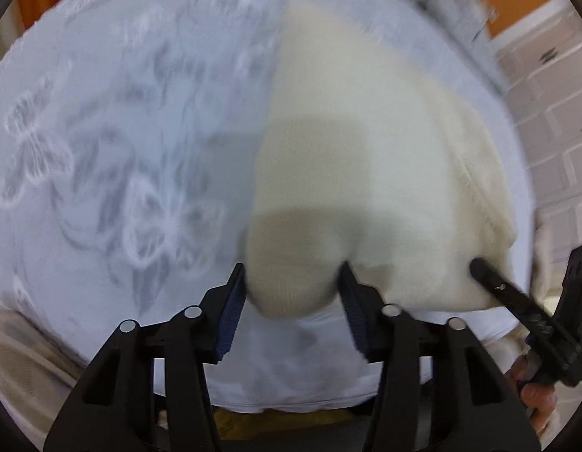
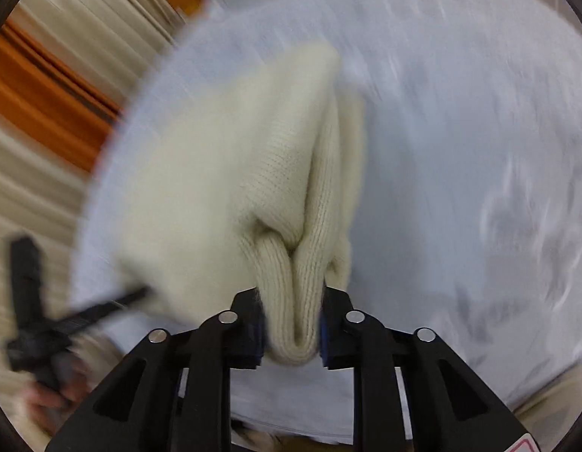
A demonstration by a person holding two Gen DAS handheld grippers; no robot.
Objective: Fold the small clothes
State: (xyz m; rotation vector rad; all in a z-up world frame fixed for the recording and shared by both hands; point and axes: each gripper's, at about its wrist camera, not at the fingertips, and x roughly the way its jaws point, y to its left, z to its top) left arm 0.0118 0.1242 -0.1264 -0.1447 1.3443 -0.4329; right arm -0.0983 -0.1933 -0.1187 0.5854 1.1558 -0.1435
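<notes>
A cream knit garment (image 1: 347, 150) lies on a round table under a pale cloth with butterfly patterns (image 1: 102, 150). My left gripper (image 1: 293, 293) points steeply down at the garment's near left corner, and its blue pads press a thick bunch of the knit from both sides. In the right wrist view, my right gripper (image 2: 293, 324) is shut on a gathered fold at the near edge of the same garment (image 2: 234, 173). Each gripper also shows in the other's view, the right one (image 1: 490, 278) at the garment's right corner and the left one (image 2: 102, 307) blurred at its left.
The patterned cloth (image 2: 460, 113) spreads wide beyond the garment, and the table's rim curves close by. Beyond it are an orange wall (image 2: 38, 86), pale curtains (image 2: 83, 19) and white panelling (image 1: 547, 86). A hand (image 1: 536, 395) grips the right tool's handle.
</notes>
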